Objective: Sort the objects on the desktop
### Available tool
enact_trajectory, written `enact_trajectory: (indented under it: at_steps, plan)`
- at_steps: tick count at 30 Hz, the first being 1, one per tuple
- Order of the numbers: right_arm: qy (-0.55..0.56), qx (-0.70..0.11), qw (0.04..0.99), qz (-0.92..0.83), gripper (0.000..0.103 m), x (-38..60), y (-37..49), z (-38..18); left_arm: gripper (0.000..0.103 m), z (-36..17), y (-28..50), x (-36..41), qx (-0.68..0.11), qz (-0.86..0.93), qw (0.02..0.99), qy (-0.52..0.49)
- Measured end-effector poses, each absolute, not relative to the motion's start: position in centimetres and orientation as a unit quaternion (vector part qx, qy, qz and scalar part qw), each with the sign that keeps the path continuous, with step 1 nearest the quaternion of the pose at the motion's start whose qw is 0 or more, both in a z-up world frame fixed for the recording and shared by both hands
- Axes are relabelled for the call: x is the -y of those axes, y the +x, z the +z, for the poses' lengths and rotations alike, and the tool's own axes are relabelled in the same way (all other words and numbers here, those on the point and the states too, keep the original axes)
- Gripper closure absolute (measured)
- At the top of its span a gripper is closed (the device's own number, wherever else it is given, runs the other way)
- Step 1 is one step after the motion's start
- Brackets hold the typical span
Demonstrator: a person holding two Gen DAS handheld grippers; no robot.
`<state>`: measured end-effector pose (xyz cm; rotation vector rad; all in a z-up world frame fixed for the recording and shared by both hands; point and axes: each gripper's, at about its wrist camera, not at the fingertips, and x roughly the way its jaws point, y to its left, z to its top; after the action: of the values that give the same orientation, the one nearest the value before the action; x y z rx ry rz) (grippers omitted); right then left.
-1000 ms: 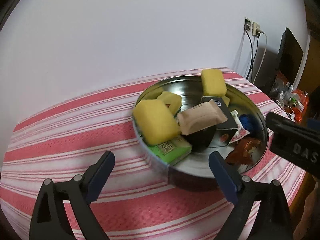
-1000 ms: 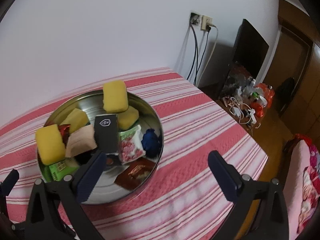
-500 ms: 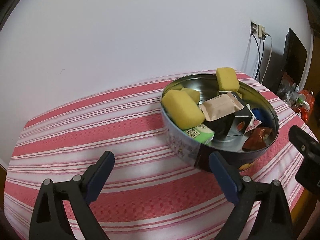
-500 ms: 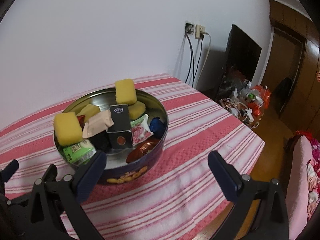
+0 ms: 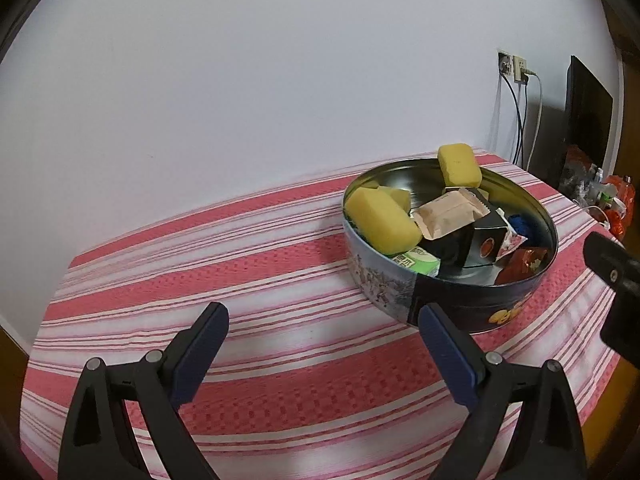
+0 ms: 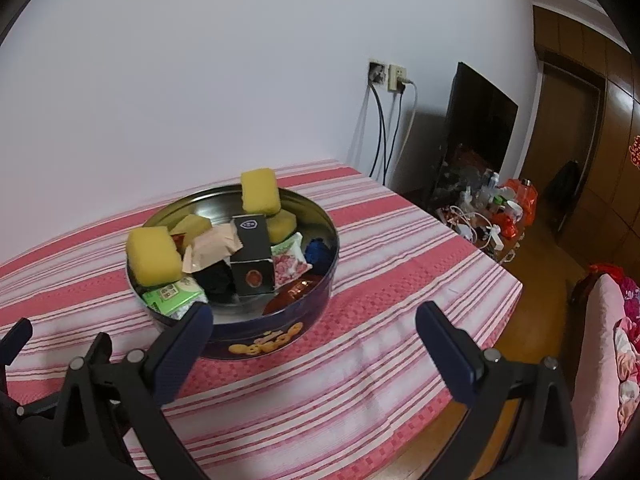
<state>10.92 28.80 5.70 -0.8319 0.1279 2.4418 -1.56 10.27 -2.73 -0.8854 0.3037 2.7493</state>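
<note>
Left wrist view: left claw [image 5: 322,350] spread wide, empty, above the striped worktop [image 5: 240,264]. Right claw [image 6: 310,346] likewise wide apart, holding nothing. Round cookie tin [image 6: 276,334] sits ahead, packed with yellow sponges [image 6: 154,256], snack packets, black box [image 6: 252,256].

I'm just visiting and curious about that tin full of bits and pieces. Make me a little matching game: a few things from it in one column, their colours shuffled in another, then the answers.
Things:
1. sponge propped on the far rim
2. tall box standing in the middle
3. flat packet at the near left edge
4. crumpled wrapper near the right wall

Colours:
A. green
B. red-brown
C. yellow
D. black

All four sit inside the round tin on the striped cloth.

Pairs: 1-C, 2-D, 3-A, 4-B
</note>
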Motion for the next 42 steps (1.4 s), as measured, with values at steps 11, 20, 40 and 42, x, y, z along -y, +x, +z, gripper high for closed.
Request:
enact_trajectory:
  at_steps: [11, 20, 40, 42]
  plan:
    - [-0.300, -0.040, 0.277, 0.912, 0.000, -28.1, 12.5, 6.1, 0.005, -2.3, -0.3, -9.7, -0.109, 0.944, 0.100, -0.296]
    - [-0.288, -0.035, 0.276, 0.916, 0.000, -27.5, 14.5, 6.6, 0.005, -1.8, 1.6, -9.3, -0.105, 0.949, 0.094, -0.284]
    - [-0.262, -0.014, 0.287, 0.921, 0.000, -27.9, 15.5, 7.5, 0.005, 0.1, 2.1, -10.5, -0.109, 0.956, 0.094, -0.255]
    - [-0.263, -0.014, 0.288, 0.921, 0.000, -28.3, 15.3, 7.3, 0.005, 0.1, 1.8, -10.7, -0.110, 0.956, 0.094, -0.257]
